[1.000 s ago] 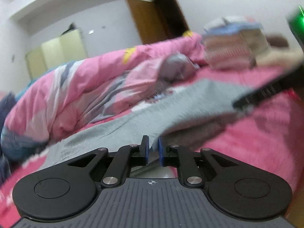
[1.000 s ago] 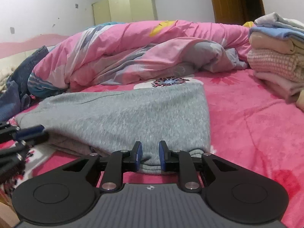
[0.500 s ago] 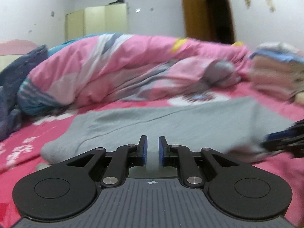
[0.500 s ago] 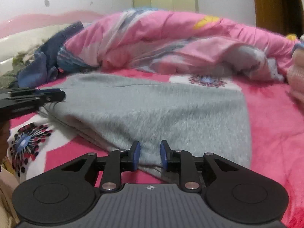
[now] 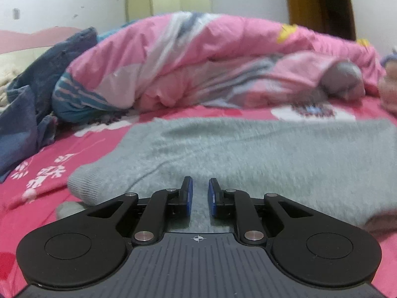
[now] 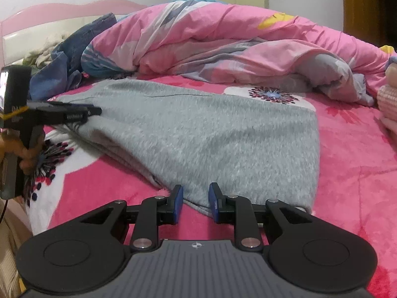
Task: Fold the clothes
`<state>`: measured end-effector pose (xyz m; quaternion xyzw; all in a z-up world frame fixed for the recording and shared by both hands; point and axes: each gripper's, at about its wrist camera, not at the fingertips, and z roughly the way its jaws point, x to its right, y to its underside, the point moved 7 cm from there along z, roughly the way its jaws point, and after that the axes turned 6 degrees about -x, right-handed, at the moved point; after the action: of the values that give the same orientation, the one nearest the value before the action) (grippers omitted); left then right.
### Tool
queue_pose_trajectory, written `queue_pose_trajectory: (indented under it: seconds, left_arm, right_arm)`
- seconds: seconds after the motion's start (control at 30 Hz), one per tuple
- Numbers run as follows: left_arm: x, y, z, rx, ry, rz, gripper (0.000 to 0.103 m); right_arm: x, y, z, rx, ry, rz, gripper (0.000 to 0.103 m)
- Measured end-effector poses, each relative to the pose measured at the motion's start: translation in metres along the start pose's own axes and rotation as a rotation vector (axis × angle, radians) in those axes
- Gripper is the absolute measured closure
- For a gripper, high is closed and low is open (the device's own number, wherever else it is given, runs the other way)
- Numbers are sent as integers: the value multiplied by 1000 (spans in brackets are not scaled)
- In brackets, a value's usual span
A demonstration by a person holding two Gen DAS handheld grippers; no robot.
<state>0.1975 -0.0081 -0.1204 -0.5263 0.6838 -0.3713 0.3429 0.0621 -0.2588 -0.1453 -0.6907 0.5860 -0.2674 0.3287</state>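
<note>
A fluffy grey sweater (image 5: pixel 248 154) (image 6: pixel 211 129) lies folded flat on the pink flowered bed (image 6: pixel 347 173). My left gripper (image 5: pixel 200 193) sits at its left end, blue pads a narrow gap apart with grey knit pinched between them. From the right wrist view the left gripper (image 6: pixel 95 111) reaches in from the left, its tip on the sweater's edge, with layers bunched under it. My right gripper (image 6: pixel 196 198) is at the near corner, shut on the hem that runs between its pads.
A rumpled pink quilt (image 6: pixel 223 37) is heaped behind the sweater. Blue jeans (image 6: pixel 72 57) lie crumpled at the back left by the pink headboard (image 6: pixel 62 17). A pile of folded clothes (image 6: pixel 388 94) stands at the right edge. A hand (image 6: pixel 27 159) holds the left gripper's handle.
The left gripper has rolled level and swung left, bringing the sweater from hanging stretched in the air down flat on the bed. The right gripper rolled a little and stayed at the near corner.
</note>
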Motion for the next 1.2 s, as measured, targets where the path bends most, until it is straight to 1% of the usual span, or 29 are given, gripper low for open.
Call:
queue_pose_trajectory:
  seconds: [0.07,0.1,0.13,0.2,0.27,0.3,0.37,0.4,0.47,0.5,0.53,0.63,0.67,0.7,0.73,0.8,0.87,0.9,1.0,1.07,1.1,1.13,1.2]
  left_arm:
    - [-2,-8,-16,68,35,-47,88]
    - [3,-12,-25,105,72,-46,87]
    - [11,-14,-32,135,112,-25,87]
    - [39,-15,-46,189,202,57,85]
    - [78,-10,-59,215,303,168,82]
    - [95,-6,-61,216,332,215,81]
    - [133,9,-60,181,369,339,80]
    - [148,18,-54,151,352,402,80]
    - [162,31,-48,167,268,486,81]
    - [166,34,-49,193,247,516,81]
    - [168,35,-50,202,238,533,81]
    - [163,34,-49,186,269,492,81]
    - [161,33,-49,181,281,480,81]
    - [160,32,-50,179,286,472,81]
    - [159,32,-50,179,289,469,81]
    - [158,33,-53,182,296,475,81]
    - [157,33,-55,181,306,479,81]
    - [156,32,-55,178,314,479,81]
    - [154,30,-53,163,337,469,81]
    - [152,30,-53,149,348,454,81]
    - [151,30,-53,144,353,447,81]
    - [151,31,-53,141,355,444,81]
    - [151,31,-53,137,358,440,81]
  right_arm:
    - [-1,-1,1,-5,4,-2,79]
    - [-1,-1,1,-7,7,0,79]
    - [-2,-1,2,-9,11,2,79]
    - [-2,-2,2,-14,22,6,79]
    - [-4,-3,3,-24,38,1,78]
    - [-5,-4,4,-31,45,-3,78]
    - [-7,-8,4,-52,52,-15,78]
    - [-8,-10,3,-64,53,-21,78]
    - [-9,-18,-3,-84,55,-42,78]
    - [-9,-26,-9,-79,61,-50,78]
    - [-8,-34,-14,-62,72,-59,78]
    - [3,-62,-14,-20,121,-78,78]
    - [11,-67,-7,-22,125,-65,78]
    - [20,-67,4,-37,129,-54,78]
    - [29,-62,17,-73,133,-43,78]
    - [46,-41,36,-156,110,-4,77]
    - [56,-37,22,-160,76,65,77]
    - [58,-37,15,-188,80,82,77]
    - [58,-43,2,-261,112,44,77]
    - [60,-61,1,-242,130,54,77]
    - [61,-72,4,-207,128,62,77]
    - [62,-81,9,-169,112,81,76]
    - [62,-92,25,-105,51,134,75]
